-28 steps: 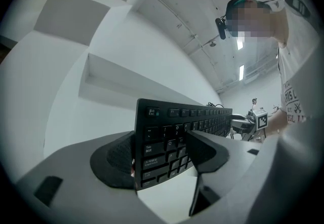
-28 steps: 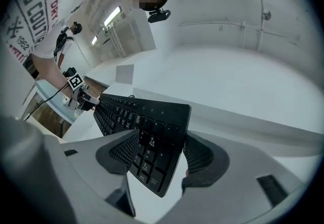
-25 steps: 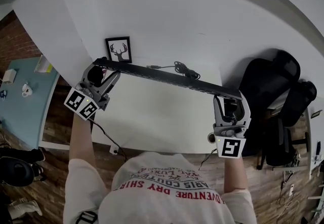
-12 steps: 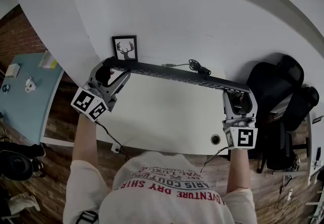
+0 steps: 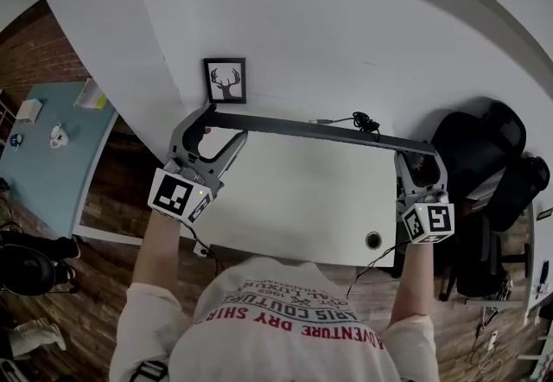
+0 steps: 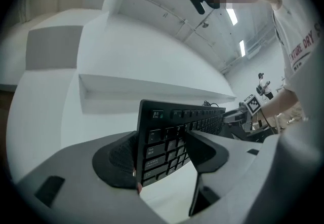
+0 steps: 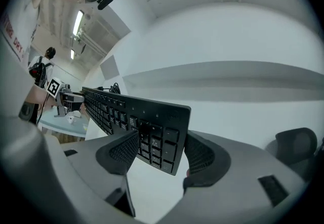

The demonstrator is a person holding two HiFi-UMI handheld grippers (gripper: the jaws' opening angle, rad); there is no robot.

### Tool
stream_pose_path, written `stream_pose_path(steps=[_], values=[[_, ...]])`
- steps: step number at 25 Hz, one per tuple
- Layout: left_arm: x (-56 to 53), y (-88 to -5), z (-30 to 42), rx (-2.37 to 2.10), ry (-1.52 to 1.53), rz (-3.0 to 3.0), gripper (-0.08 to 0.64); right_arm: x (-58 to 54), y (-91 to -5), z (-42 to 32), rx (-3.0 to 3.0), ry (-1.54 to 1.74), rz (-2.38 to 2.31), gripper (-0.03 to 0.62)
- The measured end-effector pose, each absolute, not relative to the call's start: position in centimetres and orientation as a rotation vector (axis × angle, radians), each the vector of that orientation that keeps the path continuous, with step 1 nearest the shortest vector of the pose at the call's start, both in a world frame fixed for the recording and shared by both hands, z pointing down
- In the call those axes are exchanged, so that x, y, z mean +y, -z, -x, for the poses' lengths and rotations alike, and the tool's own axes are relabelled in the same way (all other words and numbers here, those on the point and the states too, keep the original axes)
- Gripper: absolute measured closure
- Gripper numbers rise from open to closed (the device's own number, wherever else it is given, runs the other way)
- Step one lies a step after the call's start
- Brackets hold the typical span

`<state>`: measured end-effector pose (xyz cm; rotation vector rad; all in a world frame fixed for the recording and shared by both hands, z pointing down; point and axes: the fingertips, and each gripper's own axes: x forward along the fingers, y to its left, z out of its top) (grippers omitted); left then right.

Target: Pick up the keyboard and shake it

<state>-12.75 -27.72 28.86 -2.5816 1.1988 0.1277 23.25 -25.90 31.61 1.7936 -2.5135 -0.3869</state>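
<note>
Gripping the keyboard (image 5: 320, 131) endwise, left gripper (image 5: 206, 123) and right gripper (image 5: 421, 157) both clenched, I've swung it nearer the deer picture (image 5: 225, 81): shaking looks underway.

Soft even indoor light, bright ceiling strip lamps (image 6: 233, 15), heavy fisheye bending, dark vignetted corners

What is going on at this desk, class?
A person holds a black keyboard above the white desk, with the left hand-held gripper shut on one end and the right hand-held gripper shut on the other. The keyboard is tipped on edge, its cable trailing behind.
</note>
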Motion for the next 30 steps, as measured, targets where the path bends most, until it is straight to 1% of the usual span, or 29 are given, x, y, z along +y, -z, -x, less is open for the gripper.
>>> stream_pose_path(steps=[5,15,22,30], values=[[-25.3,-27.5,11.0,1.212,-0.16,2.491,0.255,-26.5,-33.2,-24.7,-2.555,0.284,-1.773,0.311],[-24.5,-29.4,10.4,1.241,-0.126,2.525,0.255,-26.6,-33.9,-25.1,-2.526,0.277,-1.763,0.308],[-26.2,-31.7,11.7,1.267,-0.057,2.645,0.255,-25.9,-34.9,-24.0,-2.522,0.212,-1.712,0.308],[-27.6,-35.9,12.3,1.301,0.07,2.812,0.253,-24.7,-39.2,-23.3,-2.48,0.038,-1.69,0.308]])
